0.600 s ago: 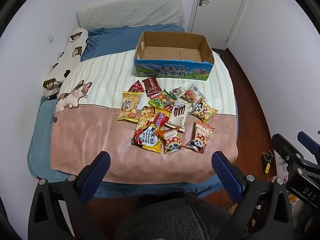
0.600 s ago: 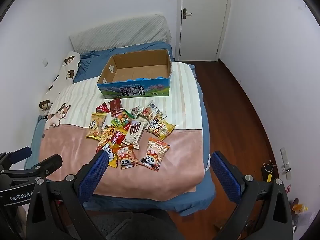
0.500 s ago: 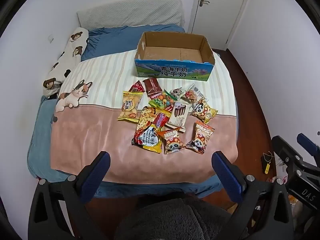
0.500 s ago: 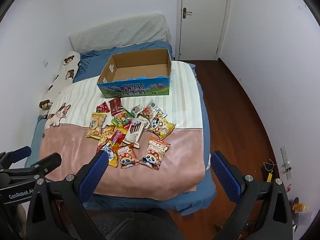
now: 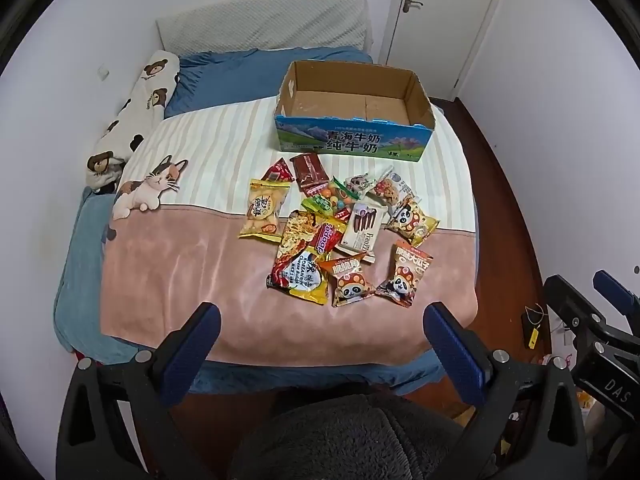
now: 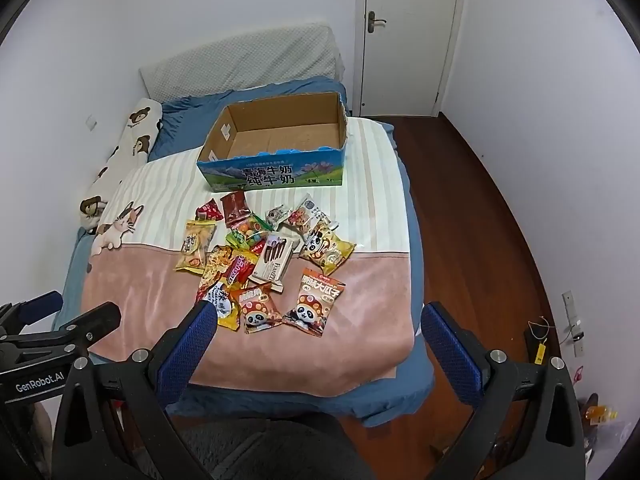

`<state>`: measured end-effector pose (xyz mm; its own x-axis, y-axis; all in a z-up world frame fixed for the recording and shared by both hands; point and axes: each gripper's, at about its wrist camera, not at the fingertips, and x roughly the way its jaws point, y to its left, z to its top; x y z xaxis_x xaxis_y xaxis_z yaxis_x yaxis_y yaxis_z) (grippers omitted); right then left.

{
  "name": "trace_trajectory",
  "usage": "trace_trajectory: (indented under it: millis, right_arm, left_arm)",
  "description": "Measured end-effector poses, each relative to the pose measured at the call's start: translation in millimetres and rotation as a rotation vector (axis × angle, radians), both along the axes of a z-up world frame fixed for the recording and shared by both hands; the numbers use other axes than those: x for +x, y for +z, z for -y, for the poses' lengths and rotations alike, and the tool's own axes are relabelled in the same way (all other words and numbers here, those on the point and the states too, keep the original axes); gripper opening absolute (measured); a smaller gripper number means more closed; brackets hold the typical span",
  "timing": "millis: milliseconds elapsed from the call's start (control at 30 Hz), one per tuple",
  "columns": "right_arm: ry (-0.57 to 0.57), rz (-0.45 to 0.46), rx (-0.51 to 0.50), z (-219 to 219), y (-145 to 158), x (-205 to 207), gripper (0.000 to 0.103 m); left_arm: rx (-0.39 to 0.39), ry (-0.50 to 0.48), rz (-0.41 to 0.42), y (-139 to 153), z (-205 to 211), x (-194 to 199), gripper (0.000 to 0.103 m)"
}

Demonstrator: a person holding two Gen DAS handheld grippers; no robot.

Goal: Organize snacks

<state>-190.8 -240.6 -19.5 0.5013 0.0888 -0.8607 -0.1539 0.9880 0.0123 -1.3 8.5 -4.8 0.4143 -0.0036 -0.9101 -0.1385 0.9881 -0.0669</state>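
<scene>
The snack packets [image 5: 336,232] lie heaped on the bed [image 5: 168,264], just in front of the empty cardboard box [image 5: 352,144]. Both the left gripper [image 5: 320,344] and the right gripper [image 6: 320,344] hang wide open, holding nothing. The packets look light, crinkly and slippery; pinching a sealed edge seems safest.

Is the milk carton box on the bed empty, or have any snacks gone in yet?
Empty. The cardboard box shows only its bare brown floor in both views; the snack packets all lie on the blanket in front of it.
</scene>
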Motion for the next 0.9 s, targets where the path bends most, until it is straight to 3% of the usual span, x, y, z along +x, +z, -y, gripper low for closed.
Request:
trace_trajectory:
  millis: [900]
  right_arm:
    - [-0.003, -0.012, 0.01, -6.4, -2.0, -1.5, 0.103]
  left_arm:
    - [-0.008, 0.001, -0.002, 0.9, -6.2, 0.8, 0.103]
